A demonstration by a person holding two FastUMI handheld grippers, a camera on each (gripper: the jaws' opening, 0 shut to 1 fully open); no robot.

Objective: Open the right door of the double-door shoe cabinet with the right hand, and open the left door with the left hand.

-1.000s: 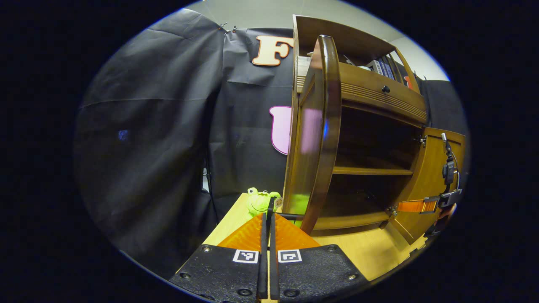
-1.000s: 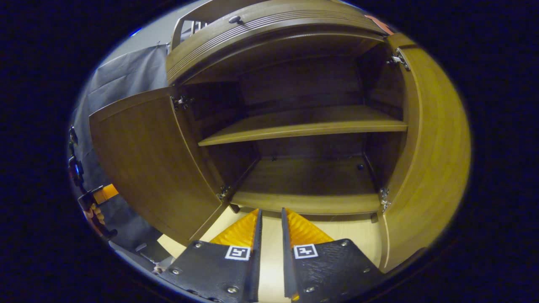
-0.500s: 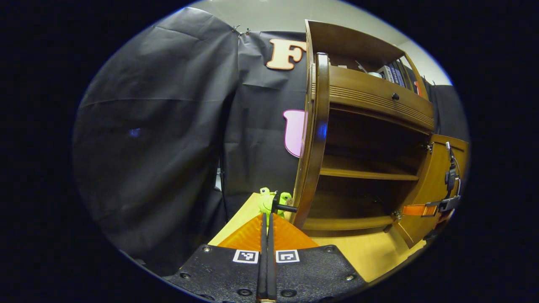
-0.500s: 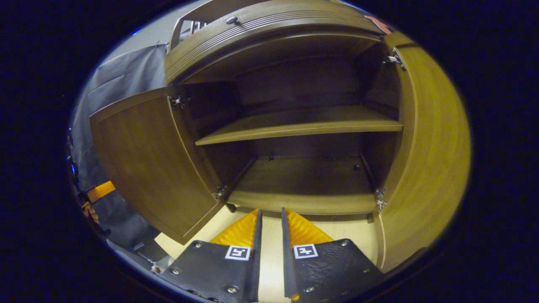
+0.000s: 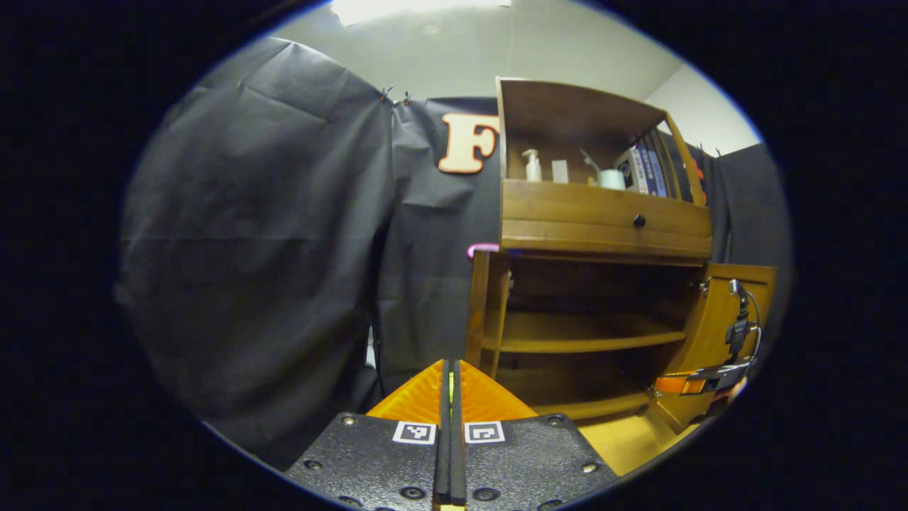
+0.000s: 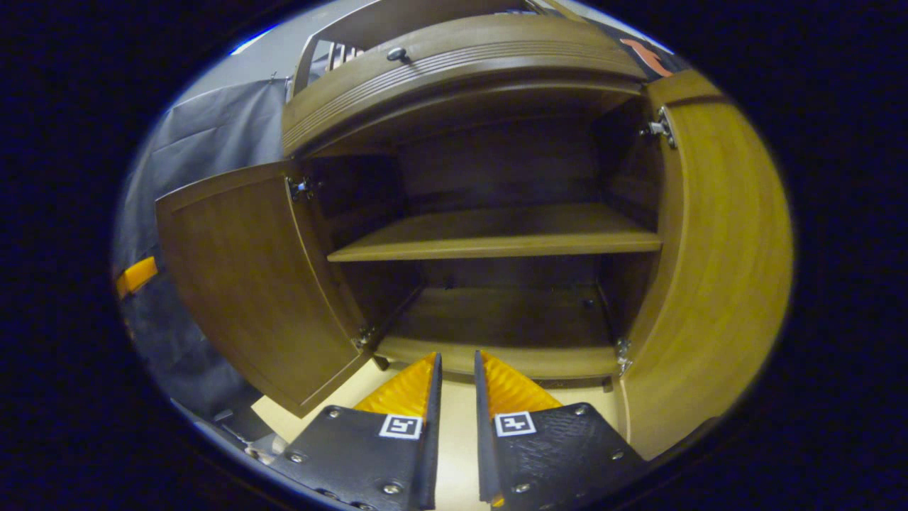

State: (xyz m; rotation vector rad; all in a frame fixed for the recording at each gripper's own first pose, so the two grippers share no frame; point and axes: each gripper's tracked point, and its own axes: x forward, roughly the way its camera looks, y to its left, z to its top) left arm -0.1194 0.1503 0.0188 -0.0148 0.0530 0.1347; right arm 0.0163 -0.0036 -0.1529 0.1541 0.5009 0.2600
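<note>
Wooden shoe cabinet (image 6: 496, 234): both doors open, task complete. Left gripper (image 5: 450, 397) now withdrawn, closed empty; right gripper (image 6: 454, 397) narrowly parted.

The shoe cabinet (image 6: 496, 64) stands on the counter (image 6: 454, 419), with the booth wall (image 5: 284, 213) behind and to the left of it. Both doors stand swung outward: the left door (image 6: 248, 277) at the left of the opening and the right door (image 6: 709, 284) at the right. Inside, one shelf (image 6: 496, 238) lies above the cabinet floor (image 6: 504, 316). A drawer (image 5: 603, 220) sits above the opening, and above the drawer an open top compartment (image 5: 567, 121) holds a pump bottle (image 5: 532, 165) at its left, a cup (image 5: 610, 179) to the right of it, and books (image 5: 642, 170) at the far right.
</note>
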